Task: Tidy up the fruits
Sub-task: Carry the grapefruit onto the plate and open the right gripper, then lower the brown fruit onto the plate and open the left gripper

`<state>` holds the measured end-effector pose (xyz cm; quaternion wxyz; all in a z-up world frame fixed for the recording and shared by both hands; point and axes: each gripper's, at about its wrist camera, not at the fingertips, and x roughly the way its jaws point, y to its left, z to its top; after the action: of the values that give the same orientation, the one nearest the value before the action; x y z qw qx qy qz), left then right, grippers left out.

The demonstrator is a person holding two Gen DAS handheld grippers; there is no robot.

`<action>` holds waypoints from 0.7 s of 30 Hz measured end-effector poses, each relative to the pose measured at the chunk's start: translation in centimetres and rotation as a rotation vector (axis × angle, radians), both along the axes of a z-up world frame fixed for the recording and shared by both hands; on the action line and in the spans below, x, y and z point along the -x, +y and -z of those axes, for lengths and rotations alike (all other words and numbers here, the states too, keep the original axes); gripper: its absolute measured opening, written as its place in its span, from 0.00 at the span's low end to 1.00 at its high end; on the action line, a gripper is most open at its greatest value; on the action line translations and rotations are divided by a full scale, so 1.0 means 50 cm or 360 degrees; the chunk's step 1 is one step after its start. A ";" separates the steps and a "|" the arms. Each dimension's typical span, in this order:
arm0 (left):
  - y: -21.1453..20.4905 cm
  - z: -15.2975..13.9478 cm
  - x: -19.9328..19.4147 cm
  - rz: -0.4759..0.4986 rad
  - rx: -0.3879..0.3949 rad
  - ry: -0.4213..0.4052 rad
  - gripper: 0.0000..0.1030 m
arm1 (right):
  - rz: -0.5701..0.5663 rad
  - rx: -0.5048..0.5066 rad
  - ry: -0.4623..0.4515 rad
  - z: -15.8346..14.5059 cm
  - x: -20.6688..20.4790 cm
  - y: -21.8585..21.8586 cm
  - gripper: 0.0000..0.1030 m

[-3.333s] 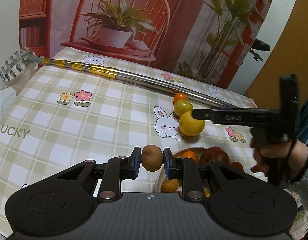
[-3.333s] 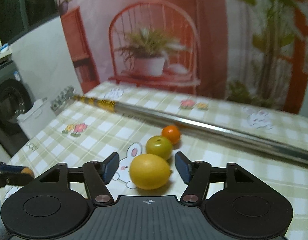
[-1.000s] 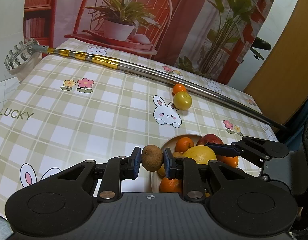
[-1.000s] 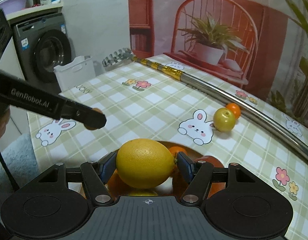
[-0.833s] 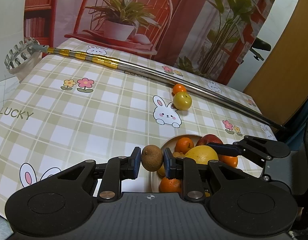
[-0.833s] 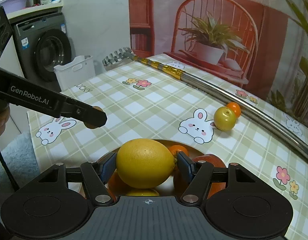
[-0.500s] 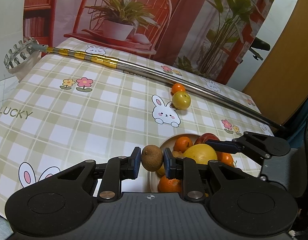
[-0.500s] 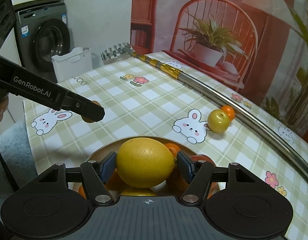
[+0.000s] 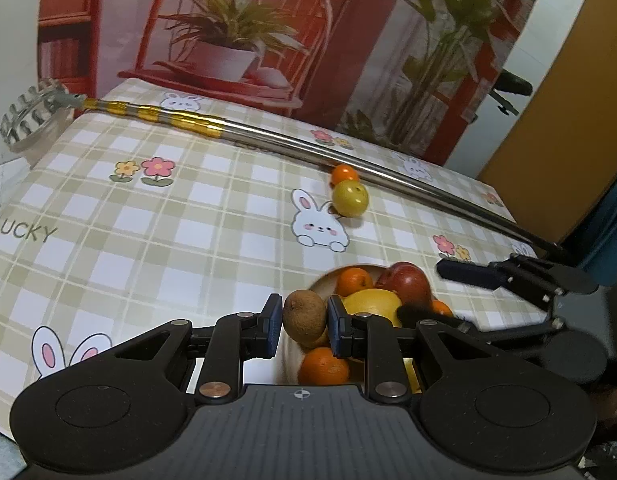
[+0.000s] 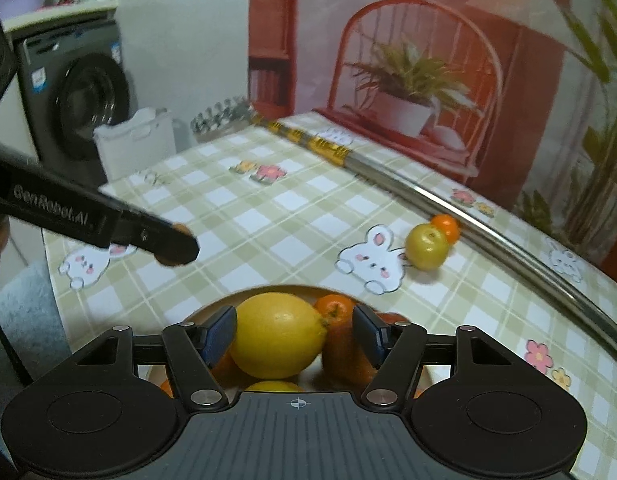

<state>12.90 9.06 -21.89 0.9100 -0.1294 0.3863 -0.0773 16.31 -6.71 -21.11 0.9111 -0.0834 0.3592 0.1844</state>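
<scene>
the lemon (image 10: 276, 334), seconds earlier on the tablecloth (image 9: 156, 240) beside the yellow-green fruit (image 9: 349, 199) and small orange (image 9: 343, 173), now lay on the pile in the bowl (image 10: 212, 306). the right gripper (image 10: 294, 334) stood half-wide around it, one pad clear, so that placing looked done. the left gripper (image 9: 304, 322) still pinched the brown fruit (image 9: 304, 316) narrowly at the bowl's edge, probably next in. the cloth read "lucky"; the left gripper's finger read "genrobot.ai".
</scene>
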 end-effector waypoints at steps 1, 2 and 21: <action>-0.004 -0.002 0.000 0.0016 -0.0005 -0.0002 0.25 | 0.0024 -0.0026 -0.0015 -0.006 0.004 -0.010 0.58; -0.010 -0.004 -0.001 0.0035 -0.0009 -0.0004 0.25 | 0.0063 -0.0060 -0.0033 -0.013 0.010 -0.022 0.58; -0.202 0.017 -0.056 0.0471 -0.0232 0.0057 0.25 | 0.0653 -0.0349 -0.0194 0.034 0.107 -0.230 0.59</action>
<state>15.70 -1.05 -22.73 0.8887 -0.0061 0.4217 -0.1799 10.96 -18.23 -22.81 0.9531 0.0799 0.2907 0.0280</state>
